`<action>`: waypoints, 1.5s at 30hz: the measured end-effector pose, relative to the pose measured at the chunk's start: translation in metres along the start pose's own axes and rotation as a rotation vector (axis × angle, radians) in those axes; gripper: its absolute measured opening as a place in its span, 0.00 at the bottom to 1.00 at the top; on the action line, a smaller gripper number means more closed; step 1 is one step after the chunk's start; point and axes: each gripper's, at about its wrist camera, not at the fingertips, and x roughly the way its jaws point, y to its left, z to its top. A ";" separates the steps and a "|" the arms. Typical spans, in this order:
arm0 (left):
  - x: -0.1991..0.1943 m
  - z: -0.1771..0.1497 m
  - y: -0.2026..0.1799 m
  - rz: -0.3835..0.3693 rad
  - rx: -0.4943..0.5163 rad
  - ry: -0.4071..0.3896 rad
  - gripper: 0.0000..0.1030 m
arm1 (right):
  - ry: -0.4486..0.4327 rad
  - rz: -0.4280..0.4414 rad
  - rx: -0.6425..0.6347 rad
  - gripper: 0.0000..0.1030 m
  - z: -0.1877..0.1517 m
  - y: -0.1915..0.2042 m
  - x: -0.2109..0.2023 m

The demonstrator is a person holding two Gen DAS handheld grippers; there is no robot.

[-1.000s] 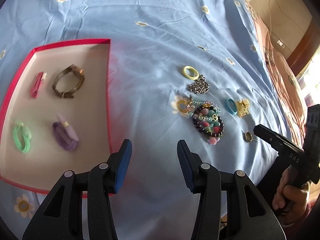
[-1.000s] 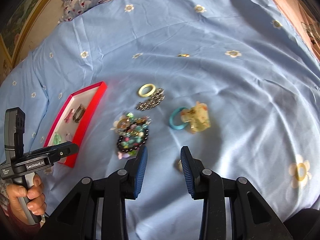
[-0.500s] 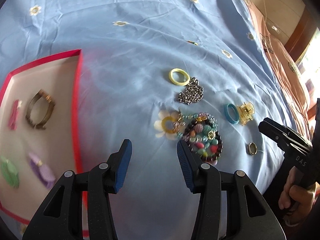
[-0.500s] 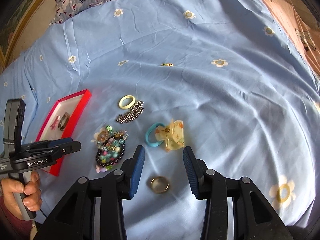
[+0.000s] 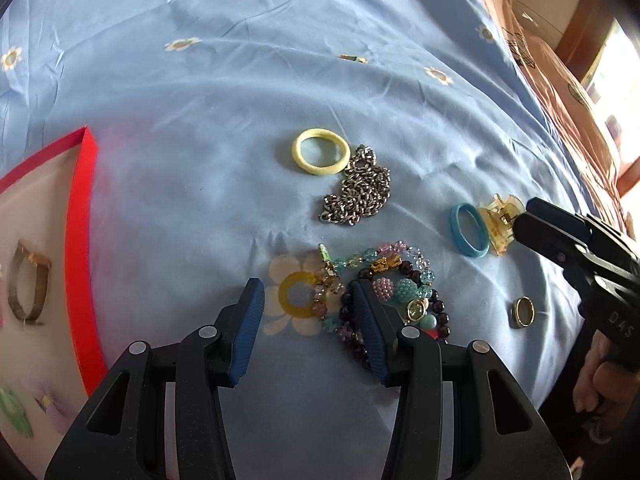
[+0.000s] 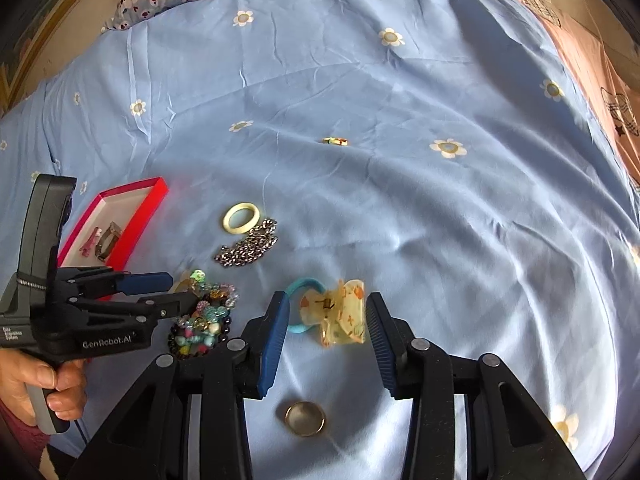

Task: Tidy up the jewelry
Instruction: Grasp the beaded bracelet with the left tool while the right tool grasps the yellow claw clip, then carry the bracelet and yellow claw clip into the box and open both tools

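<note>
left gripper [image 5: 308,300]: closing, unclamped, over bead bracelets [image 5: 400,292] | right gripper [image 6: 326,312]: spread, hair claw [image 6: 340,316] between

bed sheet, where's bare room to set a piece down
Bare sheet lies right of the hair claw and between red tray and silver chain. Crowded around the beaded bracelets.

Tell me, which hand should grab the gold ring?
Probably the right: the gold ring lies just below its open jaws, while the left gripper, jaws closing on nothing, hovers over the beaded bracelets.
</note>
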 end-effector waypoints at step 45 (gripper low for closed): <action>-0.137 -0.059 0.088 -0.029 -0.219 -0.262 0.06 | -0.004 0.250 -0.106 0.03 0.006 0.106 -0.012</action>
